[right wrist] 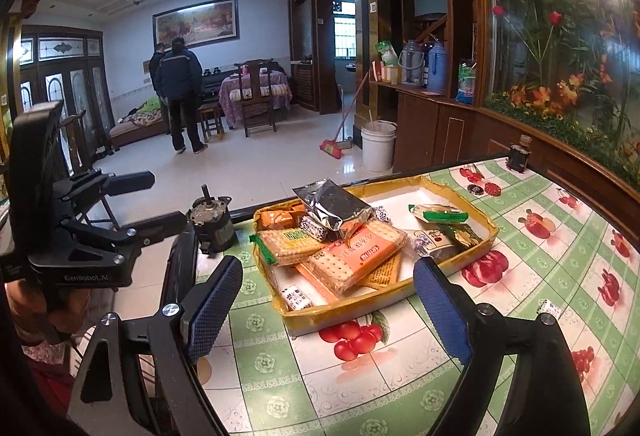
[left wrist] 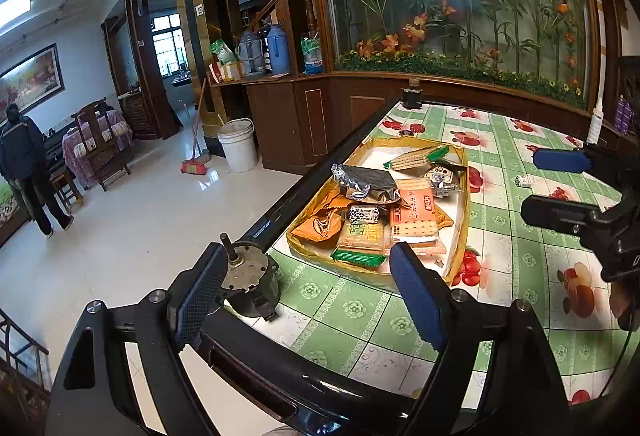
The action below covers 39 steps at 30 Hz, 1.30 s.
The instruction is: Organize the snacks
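Note:
A yellow-rimmed tray (left wrist: 464, 196) on the table holds several snack packs: a silver foil pack (left wrist: 366, 182), an orange cracker pack (left wrist: 414, 214), a green-ended cracker pack (left wrist: 362, 238). The tray also shows in the right wrist view (right wrist: 490, 232), with the silver pack (right wrist: 332, 206) and orange cracker pack (right wrist: 356, 256). My left gripper (left wrist: 312, 300) is open and empty, just short of the tray's near end. My right gripper (right wrist: 332, 310) is open and empty, before the tray's near edge; it also shows in the left wrist view (left wrist: 556, 188). A small wrapped candy (left wrist: 524, 181) lies on the table outside the tray.
A small metal motor (left wrist: 250, 276) stands at the table's left edge, next to my left finger. A dark jar (left wrist: 412, 98) sits at the far corner, a white bottle (left wrist: 596, 120) at the right. Beyond the edge are the floor, a white bucket (left wrist: 238, 144), a broom and people.

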### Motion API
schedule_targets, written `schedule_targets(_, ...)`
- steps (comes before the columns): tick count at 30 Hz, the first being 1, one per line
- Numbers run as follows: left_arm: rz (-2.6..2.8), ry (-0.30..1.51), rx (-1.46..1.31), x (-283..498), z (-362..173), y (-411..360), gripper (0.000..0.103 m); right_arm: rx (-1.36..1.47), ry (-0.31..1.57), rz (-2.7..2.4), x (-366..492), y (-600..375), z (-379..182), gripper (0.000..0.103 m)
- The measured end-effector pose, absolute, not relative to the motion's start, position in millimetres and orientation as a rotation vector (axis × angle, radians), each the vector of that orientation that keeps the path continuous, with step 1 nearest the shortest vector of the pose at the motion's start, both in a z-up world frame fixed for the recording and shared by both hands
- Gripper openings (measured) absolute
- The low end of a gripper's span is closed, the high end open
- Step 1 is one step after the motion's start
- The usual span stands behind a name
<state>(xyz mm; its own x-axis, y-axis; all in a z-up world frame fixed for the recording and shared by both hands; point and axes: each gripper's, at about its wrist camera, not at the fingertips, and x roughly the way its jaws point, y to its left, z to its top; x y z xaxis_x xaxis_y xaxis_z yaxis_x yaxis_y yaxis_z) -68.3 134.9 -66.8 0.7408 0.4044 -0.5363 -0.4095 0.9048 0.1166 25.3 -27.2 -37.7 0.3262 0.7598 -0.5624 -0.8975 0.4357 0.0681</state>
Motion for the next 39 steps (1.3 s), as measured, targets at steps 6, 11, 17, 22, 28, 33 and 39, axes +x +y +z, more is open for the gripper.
schedule_targets(6,0.443,0.584,-0.009,-68.4,-66.4,133.1,0.084,-0.281,0.566,1.107,26.5,-26.3,-35.4,0.088)
schedule_targets(11,0.434,0.585,-0.007,-67.6,-67.6,132.2,0.084,-0.284,0.567,1.111,26.7,-24.3,-35.2,0.088)
schedule_targets(17,0.422,0.595,-0.003,-67.0,-68.0,132.8,0.084,-0.288,0.566,1.128,24.8,-21.4,-35.2,0.088)
schedule_targets(22,0.421,0.596,-0.011,-68.1,-67.1,134.4,0.084,-0.298,0.564,1.133,23.4,-18.3,-35.3,0.088)
schedule_targets(28,0.447,0.57,-0.018,-72.1,-65.6,139.3,0.084,-0.303,0.564,1.14,23.8,-14.5,-36.1,0.088)
schedule_targets(33,0.464,0.556,-0.017,-73.6,-66.3,142.6,0.084,-0.307,0.559,1.149,23.0,-11.9,-35.8,0.088)
schedule_targets(39,0.465,0.55,-0.003,-74.1,-65.5,140.4,0.084,-0.314,0.555,1.159,22.1,-7.7,-34.8,0.088)
